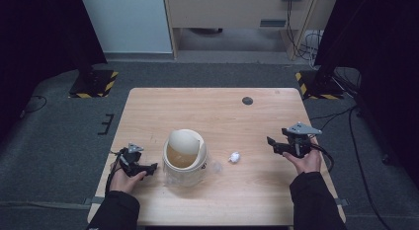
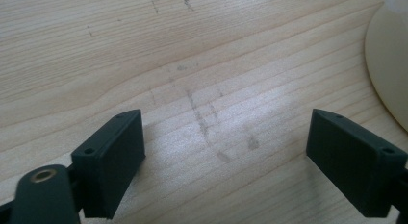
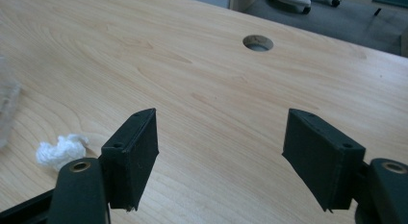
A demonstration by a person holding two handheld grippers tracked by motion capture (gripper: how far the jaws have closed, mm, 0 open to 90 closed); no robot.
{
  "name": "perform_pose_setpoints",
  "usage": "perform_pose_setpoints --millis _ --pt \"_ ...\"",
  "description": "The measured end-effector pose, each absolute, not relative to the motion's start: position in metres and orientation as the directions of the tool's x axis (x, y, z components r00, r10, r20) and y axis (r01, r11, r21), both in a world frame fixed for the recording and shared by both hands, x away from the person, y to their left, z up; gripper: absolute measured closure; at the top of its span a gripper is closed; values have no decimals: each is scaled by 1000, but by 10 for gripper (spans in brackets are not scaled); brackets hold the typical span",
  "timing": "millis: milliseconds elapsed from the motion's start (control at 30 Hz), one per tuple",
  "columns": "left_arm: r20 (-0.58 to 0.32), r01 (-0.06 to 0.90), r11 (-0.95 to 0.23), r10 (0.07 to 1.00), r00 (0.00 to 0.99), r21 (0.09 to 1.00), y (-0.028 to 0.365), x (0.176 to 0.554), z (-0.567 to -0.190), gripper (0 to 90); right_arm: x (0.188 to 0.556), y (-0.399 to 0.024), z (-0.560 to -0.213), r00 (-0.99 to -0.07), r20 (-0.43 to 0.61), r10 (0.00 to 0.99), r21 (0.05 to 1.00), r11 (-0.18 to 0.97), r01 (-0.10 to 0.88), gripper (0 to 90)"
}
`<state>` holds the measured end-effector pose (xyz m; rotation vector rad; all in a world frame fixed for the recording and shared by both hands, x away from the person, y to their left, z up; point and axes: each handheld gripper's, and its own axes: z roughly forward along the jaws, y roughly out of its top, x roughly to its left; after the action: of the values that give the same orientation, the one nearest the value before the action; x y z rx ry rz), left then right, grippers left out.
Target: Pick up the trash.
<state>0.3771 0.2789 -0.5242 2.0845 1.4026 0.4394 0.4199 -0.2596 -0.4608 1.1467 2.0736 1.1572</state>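
No brand, label or legible writing appears on anything here. Nearest the camera, two dark sleeves come in over the wooden table (image 1: 148,104). The left hand (image 1: 124,179) rests on the tabletop just left of the cream swing-lid bin (image 1: 185,157), holding the left gripper (image 1: 151,167) low and level with its tips aimed at the bin's base — jaws spread wide, nothing between them; in the left gripper view (image 2: 226,152) bare scuffed wood lies in the gap and the bin's curved wall (image 2: 385,65) stands at the right edge. Right of the bin, the right hand (image 1: 306,162) holds the right gripper (image 1: 271,141) raised a little, pointing back toward the bin, jaws likewise released and empty (image 3: 219,152). Between bin and right gripper lies a crumpled white paper wad (image 1: 234,157), near the bin (image 3: 61,150). Beyond the bin, toward the far edge — a round cable hole (image 1: 247,100).
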Motion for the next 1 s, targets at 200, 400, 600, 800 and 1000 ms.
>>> perform_pose_setpoints --millis 200,400,600,800,1000 --pt "-8 705 -330 903 430 628 276 376 -527 48 420 -249 -448 -546 -42 837 871 298 390 282" --pt "-6 689 -328 901 434 646 275 375 -530 9 422 -234 -433 -579 -57 814 886 309 347 281" --pt "1 667 -324 900 436 672 275 371 -534 0 422 -221 -417 -604 -77 793 897 320 306 266" --pt "0 652 -303 907 421 695 275 369 -536 0 424 -208 -405 -627 -63 776 914 297 277 238" --pt "0 651 -303 907 421 696 275 369 -536 0 427 -194 -400 -646 -55 761 918 293 267 242"
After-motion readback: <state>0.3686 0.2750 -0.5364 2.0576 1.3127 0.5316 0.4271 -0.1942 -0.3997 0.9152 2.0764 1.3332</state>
